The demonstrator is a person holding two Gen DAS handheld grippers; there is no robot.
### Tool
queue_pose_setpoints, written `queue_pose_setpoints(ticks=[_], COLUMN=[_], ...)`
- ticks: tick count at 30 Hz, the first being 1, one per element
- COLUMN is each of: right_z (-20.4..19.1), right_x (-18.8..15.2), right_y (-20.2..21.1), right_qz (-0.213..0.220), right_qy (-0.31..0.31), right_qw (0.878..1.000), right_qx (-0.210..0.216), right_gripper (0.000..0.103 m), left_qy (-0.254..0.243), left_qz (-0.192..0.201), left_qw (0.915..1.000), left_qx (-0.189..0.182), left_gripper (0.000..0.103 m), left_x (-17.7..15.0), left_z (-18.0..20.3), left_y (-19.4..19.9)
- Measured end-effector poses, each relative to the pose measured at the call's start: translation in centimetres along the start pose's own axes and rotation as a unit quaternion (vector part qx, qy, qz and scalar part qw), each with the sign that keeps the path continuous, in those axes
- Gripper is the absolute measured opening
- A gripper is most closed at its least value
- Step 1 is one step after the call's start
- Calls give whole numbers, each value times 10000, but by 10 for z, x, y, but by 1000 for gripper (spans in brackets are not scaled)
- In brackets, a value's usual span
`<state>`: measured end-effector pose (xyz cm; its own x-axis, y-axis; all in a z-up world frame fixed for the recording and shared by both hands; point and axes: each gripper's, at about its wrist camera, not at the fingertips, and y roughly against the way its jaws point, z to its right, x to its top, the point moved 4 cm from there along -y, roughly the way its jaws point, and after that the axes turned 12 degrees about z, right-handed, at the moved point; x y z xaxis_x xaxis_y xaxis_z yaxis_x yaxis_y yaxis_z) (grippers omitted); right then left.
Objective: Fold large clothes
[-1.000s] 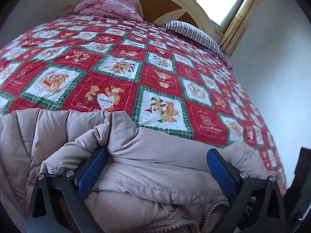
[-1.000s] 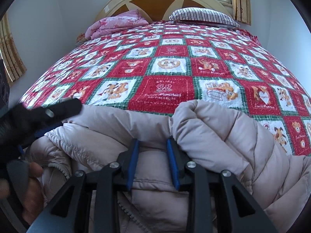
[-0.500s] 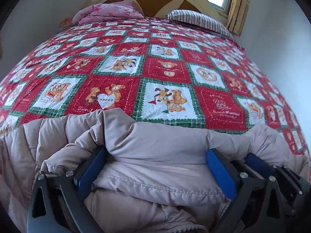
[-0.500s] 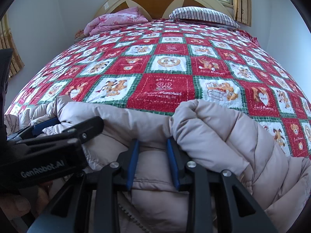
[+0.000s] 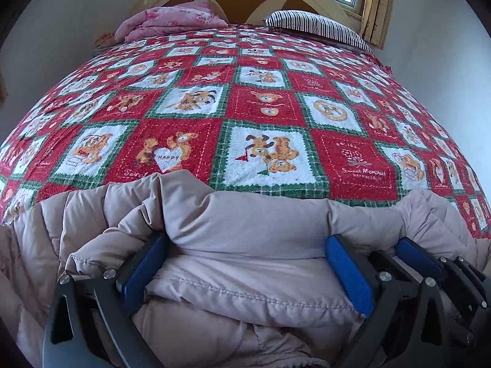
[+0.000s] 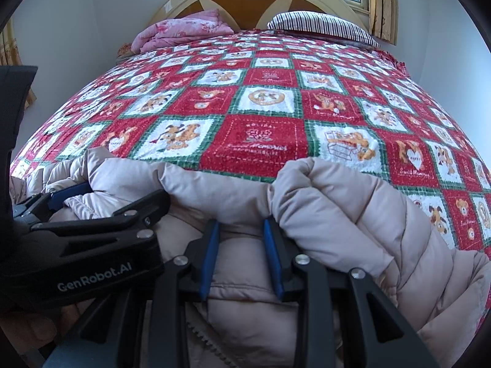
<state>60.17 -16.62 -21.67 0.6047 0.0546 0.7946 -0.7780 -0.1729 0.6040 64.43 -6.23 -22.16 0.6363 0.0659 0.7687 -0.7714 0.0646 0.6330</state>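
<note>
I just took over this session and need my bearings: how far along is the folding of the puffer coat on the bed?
Early to midway, I'd judge. Done: the coat lies bunched at the near edge of the quilt, one fold rolled over. In hand: the right claw pinches a padded ridge; the left claw, set wide, straddles a thick fold beside it. Left: the bundle is lumpy, so flattening and final folds remain.

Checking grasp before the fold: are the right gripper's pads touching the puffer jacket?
Touching. In the right wrist view the right gripper has both blue pads pressed into a pinched fold of the beige puffer jacket, with no gap on either side.
</note>
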Motion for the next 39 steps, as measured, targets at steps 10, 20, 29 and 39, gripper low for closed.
queue_pose_setpoints(ticks=[10, 20, 29, 39], right_z=[-2, -8, 16, 84], right_x=[0, 2, 23, -30], right_y=[-1, -4, 57, 237], right_qz=[-33, -168, -119, 201], right_qy=[111, 351, 438, -142], right_qw=[9999, 9991, 9989, 9992], right_qx=[-82, -190, 79, 302], right_gripper=[33, 33, 78, 94], left_qy=[-6, -3, 257, -450], left_qz=[-4, -61, 612, 1314], left_qw=[10000, 9999, 9967, 9886], left_qx=[1, -94, -477, -582], left_gripper=[102, 102, 102, 102], left_x=[0, 4, 47, -54], left_z=[-1, -3, -46, -110], left_y=[0, 0, 123, 334])
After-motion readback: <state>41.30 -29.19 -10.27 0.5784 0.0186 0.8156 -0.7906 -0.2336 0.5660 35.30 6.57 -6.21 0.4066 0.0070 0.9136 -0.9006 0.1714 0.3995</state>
